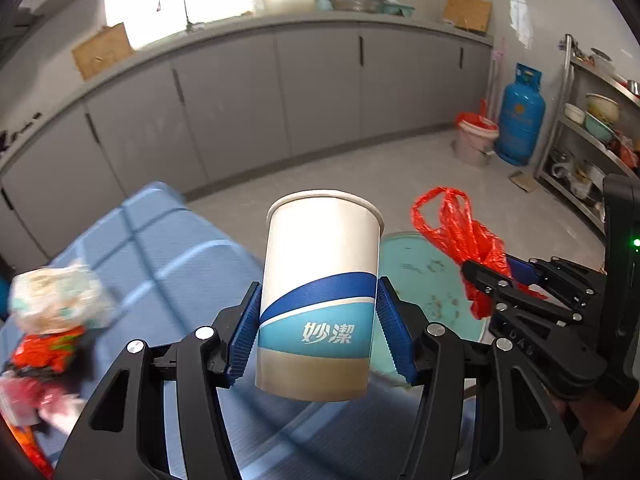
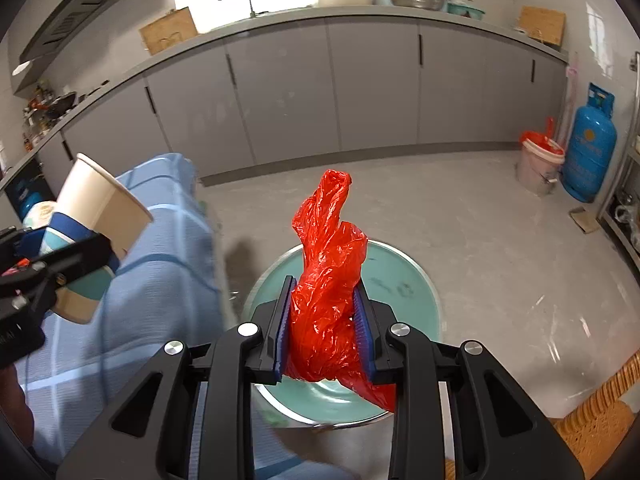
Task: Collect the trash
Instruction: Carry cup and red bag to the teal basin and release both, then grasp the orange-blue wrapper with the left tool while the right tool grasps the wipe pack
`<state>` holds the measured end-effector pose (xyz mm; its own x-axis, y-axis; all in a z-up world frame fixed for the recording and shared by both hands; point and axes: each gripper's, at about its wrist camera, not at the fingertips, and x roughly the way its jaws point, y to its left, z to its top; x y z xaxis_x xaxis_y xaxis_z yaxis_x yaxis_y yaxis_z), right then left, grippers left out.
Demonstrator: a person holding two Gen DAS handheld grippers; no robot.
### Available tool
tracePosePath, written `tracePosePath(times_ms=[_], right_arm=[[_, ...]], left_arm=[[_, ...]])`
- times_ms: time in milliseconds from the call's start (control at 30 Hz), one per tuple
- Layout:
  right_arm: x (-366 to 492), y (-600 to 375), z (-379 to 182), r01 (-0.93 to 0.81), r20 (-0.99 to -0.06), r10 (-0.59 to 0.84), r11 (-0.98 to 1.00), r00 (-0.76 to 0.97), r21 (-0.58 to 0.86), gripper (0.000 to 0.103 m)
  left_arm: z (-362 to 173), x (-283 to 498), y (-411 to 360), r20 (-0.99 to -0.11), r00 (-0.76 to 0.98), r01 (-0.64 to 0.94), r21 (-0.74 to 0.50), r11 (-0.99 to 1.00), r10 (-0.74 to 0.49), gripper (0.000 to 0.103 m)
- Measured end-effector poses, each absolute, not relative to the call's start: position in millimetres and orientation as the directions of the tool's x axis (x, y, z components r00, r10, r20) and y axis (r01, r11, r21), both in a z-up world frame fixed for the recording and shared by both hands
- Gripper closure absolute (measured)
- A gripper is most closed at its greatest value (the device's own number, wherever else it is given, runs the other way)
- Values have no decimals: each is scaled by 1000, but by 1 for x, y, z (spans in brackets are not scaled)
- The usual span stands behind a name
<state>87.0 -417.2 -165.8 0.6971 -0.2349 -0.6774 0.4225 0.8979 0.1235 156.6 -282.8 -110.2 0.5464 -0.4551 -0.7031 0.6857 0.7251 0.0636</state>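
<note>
My left gripper (image 1: 318, 320) is shut on a white paper cup (image 1: 320, 276) with blue and tan bands, held upright above the blue tablecloth (image 1: 168, 248). The cup also shows at the left of the right wrist view (image 2: 92, 216). My right gripper (image 2: 323, 332) is shut on a crumpled red plastic bag (image 2: 328, 280), held above a round teal basin (image 2: 396, 280). The bag (image 1: 460, 236) and right gripper (image 1: 486, 284) show at the right of the left wrist view, over the basin (image 1: 416, 264). More wrappers and trash (image 1: 52, 312) lie at the table's left.
Grey cabinets (image 2: 360, 88) with a counter and sink run along the back. A bucket lined with a red bag (image 2: 540, 164) and a blue gas cylinder (image 2: 588, 148) stand at the right. A metal shelf (image 1: 592, 128) with bowls is at the far right. A woven item (image 2: 600, 412) sits lower right.
</note>
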Motion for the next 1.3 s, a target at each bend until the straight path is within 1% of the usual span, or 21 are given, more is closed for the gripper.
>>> tracePosePath(times_ms=[167,200,233,267,300,367,467,600,667,900,1100,1167,1300], right_arm=[[97,-445,-187,443,-688,-232,885,688,144,71],[99,-451,-190,446,-683,-228,881,694,159,65],[99,-458,-194,457,-679,-234,873,696,168,59],[97,-461,-197,463,-680,-236,870,694,171,51],[97,-464,-198,464,-680,-232,867,696,180,45],[96,-469,-200,473,-678,-233,860,698,192,40],[92,-472,-200,485,-678,-238,852,696,198,40],[84,-470,-195,497,-673,-242,841,699,214,36],[81,-465,-190,494,-672,-240,843,701,214,36],[77,-427,-169,455,-650,-226,866,725,207,30],[94,-376,-154,357,-633,-154,911,759,206,30],[102,-354,-149,312,-630,-119,928,767,204,30],[117,-307,-140,215,-623,-45,956,781,200,29]], left_arm=[[-136,168,-323,-742,484,726,44,687,-464,44],[-141,170,-328,-749,479,729,49,683,-457,43],[-145,172,-331,-755,474,731,51,681,-453,34],[-148,173,-333,-761,468,733,50,678,-450,25],[-150,176,-334,-763,467,730,48,682,-447,23],[-153,179,-335,-767,464,729,46,683,-444,22],[-154,181,-330,-765,477,717,54,695,-432,18],[-146,183,-315,-749,519,692,84,717,-413,17],[-139,183,-308,-734,552,668,104,737,-396,12],[-115,179,-258,-694,632,580,129,805,-344,11],[-99,170,-200,-666,687,494,134,859,-291,10],[-92,167,-177,-653,713,449,144,882,-257,5],[-83,164,-127,-637,743,373,139,917,-205,4]])
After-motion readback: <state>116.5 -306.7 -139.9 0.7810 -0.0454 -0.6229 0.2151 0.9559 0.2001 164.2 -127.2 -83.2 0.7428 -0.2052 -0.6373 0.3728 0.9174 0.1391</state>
